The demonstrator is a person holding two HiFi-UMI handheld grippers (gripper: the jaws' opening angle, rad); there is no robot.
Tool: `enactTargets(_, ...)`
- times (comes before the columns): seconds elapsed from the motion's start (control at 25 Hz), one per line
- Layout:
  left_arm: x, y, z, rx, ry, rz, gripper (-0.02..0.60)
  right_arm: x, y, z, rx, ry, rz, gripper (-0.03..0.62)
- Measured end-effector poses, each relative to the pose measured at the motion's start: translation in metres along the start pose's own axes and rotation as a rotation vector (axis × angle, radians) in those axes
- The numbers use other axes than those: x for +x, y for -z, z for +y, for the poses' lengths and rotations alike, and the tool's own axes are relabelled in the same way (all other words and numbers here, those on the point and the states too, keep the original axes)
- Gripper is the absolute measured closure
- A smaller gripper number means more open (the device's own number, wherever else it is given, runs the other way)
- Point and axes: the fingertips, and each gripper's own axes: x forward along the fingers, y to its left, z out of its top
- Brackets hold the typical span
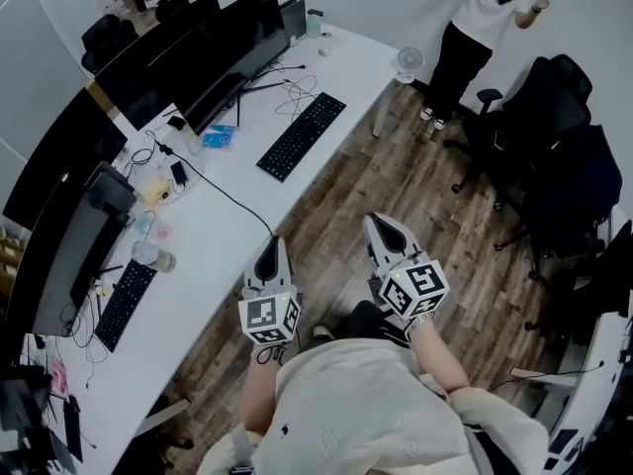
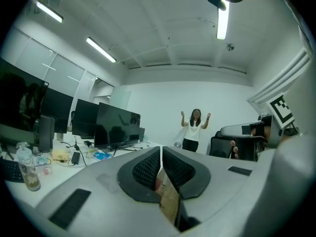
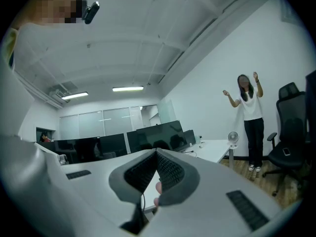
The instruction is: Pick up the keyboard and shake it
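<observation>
A black keyboard [image 1: 302, 135] lies flat on the white bench [image 1: 227, 236], set on a diagonal, keys up, nothing touching it. It sits well ahead of the left tool [image 1: 269, 250], and ahead and to the left of the right tool [image 1: 384, 228]. A second keyboard [image 1: 124, 303], also black and flat, lies well off to the left tool's left, near the bench edge.

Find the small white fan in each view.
Head view: fan near the top, right of centre, by the desk's far end.
Left gripper view: tiny, mid-frame, just left of the person.
Right gripper view: right of centre, by the desk's end.
Shared landmark: the person with raised arms, standing beside it.
</observation>
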Motion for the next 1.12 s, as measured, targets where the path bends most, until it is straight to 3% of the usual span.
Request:
enactTargets(0.44,0.058,-0.01,0.0,0.03,0.009,-0.013,0.558,0.034,-0.013,-0.043,0.0,-0.003,-0.031,0.592)
enactTargets(0.8,0.153,-0.014,-0.015,0.021,-0.034,-0.018,0.558,0.098,-0.039,-0.122,-0.018,-0.04,-0.033,0.592)
enactTargets(1.12,0.235,-0.039,-0.045,0.03,-0.078,-0.056,0.558,0.142,-0.078,-0.196,-0.055,-0.092,-0.034,0.592)
